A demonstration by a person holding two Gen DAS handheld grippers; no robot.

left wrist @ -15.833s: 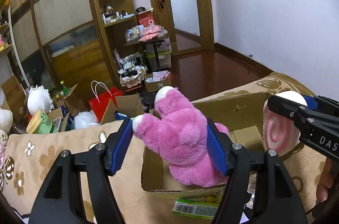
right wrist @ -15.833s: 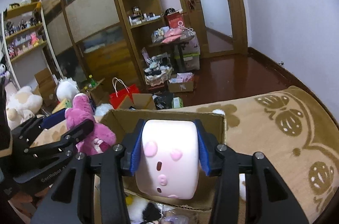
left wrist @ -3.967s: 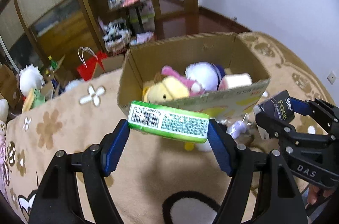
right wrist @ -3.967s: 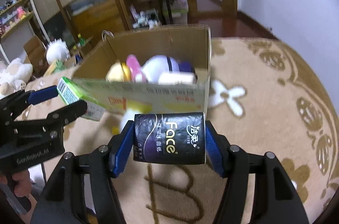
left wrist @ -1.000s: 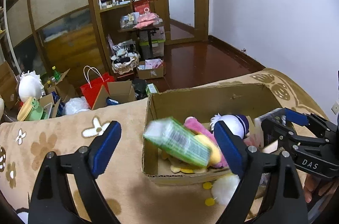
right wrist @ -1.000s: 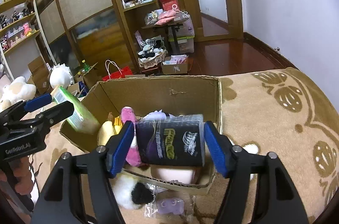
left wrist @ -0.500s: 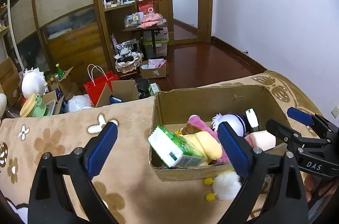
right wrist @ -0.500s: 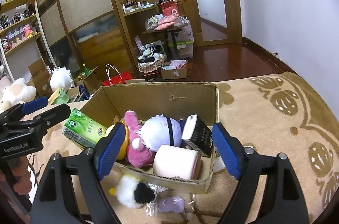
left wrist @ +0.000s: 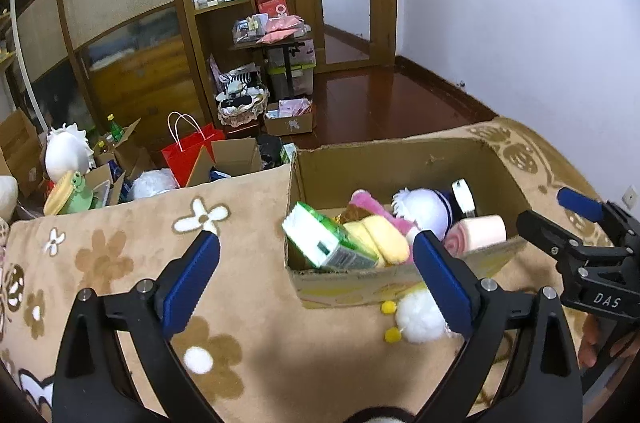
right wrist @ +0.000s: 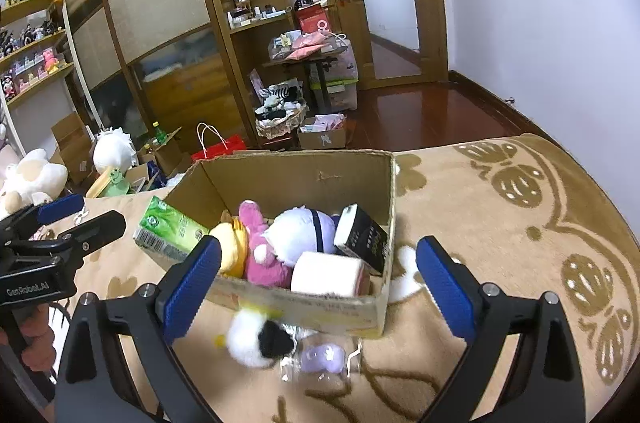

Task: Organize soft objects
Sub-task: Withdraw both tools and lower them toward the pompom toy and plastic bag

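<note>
Now both tools gape wide and empty, jaws just opened: left gripper (left wrist: 316,275); right gripper (right wrist: 318,277). Green tissue pack (right wrist: 170,233) and black pack (right wrist: 362,239) lie in the cardboard box (right wrist: 304,179).

Right gripper (right wrist: 318,273) jaws just opening, empty; black tissue pack (right wrist: 362,238) in cardboard box (right wrist: 304,175).

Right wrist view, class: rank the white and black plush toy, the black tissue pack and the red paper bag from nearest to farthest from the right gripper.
1. White and black plush toy: on the blanket before the box, just ahead of the right gripper.
2. Black tissue pack: inside the box, right side.
3. Red paper bag: on the floor behind the box.
</note>
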